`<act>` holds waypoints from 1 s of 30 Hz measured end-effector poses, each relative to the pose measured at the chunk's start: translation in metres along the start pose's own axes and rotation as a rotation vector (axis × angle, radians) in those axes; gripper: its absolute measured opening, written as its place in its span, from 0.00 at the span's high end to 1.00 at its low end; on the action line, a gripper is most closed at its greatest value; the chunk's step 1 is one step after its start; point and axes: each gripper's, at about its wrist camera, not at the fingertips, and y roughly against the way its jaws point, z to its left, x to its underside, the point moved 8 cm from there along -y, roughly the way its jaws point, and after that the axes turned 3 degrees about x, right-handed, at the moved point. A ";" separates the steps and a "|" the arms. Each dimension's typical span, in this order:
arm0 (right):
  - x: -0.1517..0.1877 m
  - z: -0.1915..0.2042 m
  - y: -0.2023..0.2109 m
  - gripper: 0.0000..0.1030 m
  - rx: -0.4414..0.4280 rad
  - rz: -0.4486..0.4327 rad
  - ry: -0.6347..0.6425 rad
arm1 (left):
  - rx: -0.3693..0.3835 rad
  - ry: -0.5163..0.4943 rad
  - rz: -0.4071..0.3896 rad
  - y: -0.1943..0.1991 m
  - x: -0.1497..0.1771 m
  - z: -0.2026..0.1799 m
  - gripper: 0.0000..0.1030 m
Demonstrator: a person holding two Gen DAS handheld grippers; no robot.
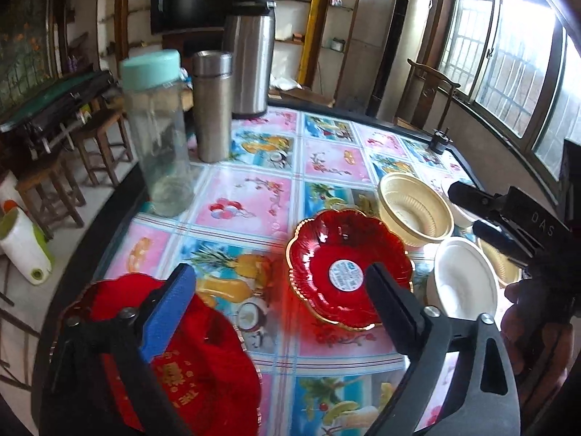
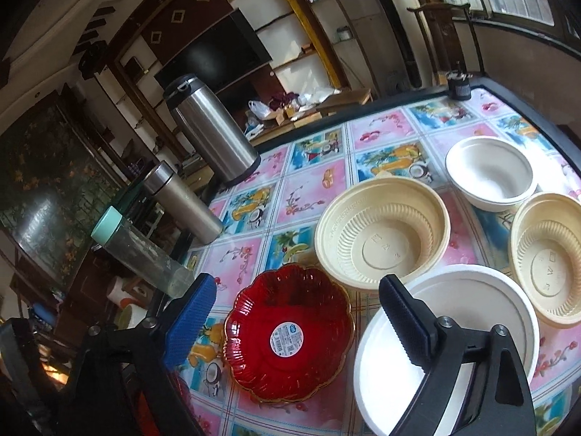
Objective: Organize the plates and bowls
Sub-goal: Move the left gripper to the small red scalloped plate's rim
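Plates come first, I judge: left gripper (image 1: 279, 290) hovers wide, empty, red scalloped plate (image 1: 348, 269) just ahead, second red plate (image 1: 203, 356) beneath its left finger. Right gripper (image 2: 294, 312) gapes wide, holding nothing. Next: nip the rim.

Fruit-print table (image 2: 312, 185) with bowls (image 2: 381, 232), red plates (image 2: 290, 334), flasks (image 2: 214, 130)
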 end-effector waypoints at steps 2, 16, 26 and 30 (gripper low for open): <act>0.001 -0.007 -0.014 0.18 0.002 0.086 -0.001 | 0.045 0.029 0.051 -0.013 -0.002 0.000 0.15; 0.025 -0.025 -0.070 0.52 -0.023 0.361 -0.047 | 0.220 0.195 0.392 -0.093 -0.006 0.000 0.17; 0.024 -0.016 -0.075 0.60 0.010 0.379 -0.011 | 0.249 0.235 0.481 -0.111 0.010 -0.006 0.17; 0.022 -0.005 -0.067 0.58 -0.001 0.366 0.016 | 0.261 0.233 0.485 -0.109 0.014 -0.010 0.17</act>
